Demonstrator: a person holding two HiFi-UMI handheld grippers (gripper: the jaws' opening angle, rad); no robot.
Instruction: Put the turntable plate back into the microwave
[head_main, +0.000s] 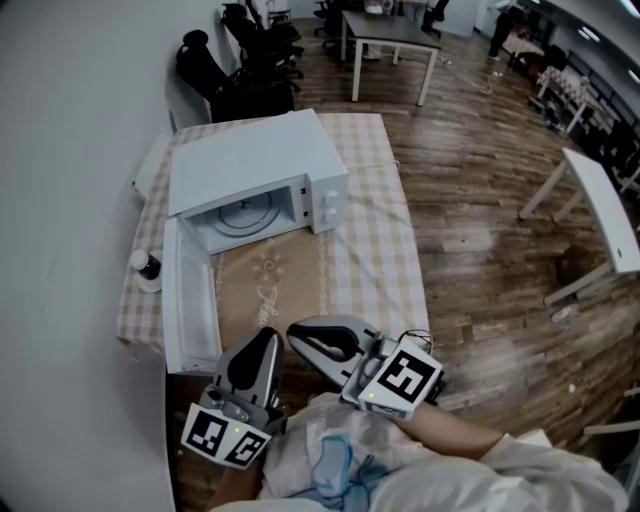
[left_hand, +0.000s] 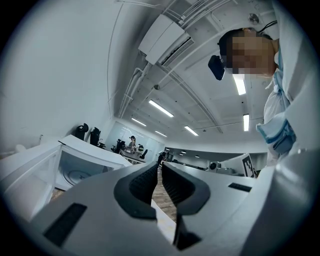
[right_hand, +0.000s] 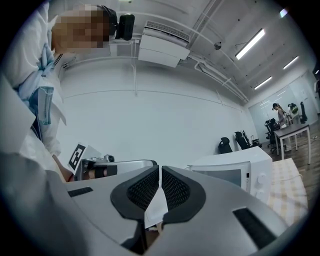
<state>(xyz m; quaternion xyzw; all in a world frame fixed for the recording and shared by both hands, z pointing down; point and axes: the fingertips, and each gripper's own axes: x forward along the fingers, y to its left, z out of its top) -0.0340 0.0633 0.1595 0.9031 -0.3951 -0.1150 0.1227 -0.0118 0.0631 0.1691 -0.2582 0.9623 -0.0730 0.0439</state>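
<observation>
The white microwave (head_main: 260, 165) stands on the checked table with its door (head_main: 190, 295) swung wide open to the left. The round glass turntable plate (head_main: 245, 215) lies flat inside the cavity; the left gripper view also catches this plate (left_hand: 79, 176). My left gripper (head_main: 272, 333) and right gripper (head_main: 294, 328) hover side by side near the table's front edge, close to the person's body and well short of the microwave. Both are shut with nothing between the pads. The right gripper view shows the microwave (right_hand: 235, 170) from its control side.
The checked tablecloth (head_main: 380, 230) covers the table. A small dark-capped bottle on a white dish (head_main: 147, 268) stands at the table's left edge beside the open door. Black office chairs (head_main: 225, 60) and a desk (head_main: 390, 35) stand behind; wooden floor lies to the right.
</observation>
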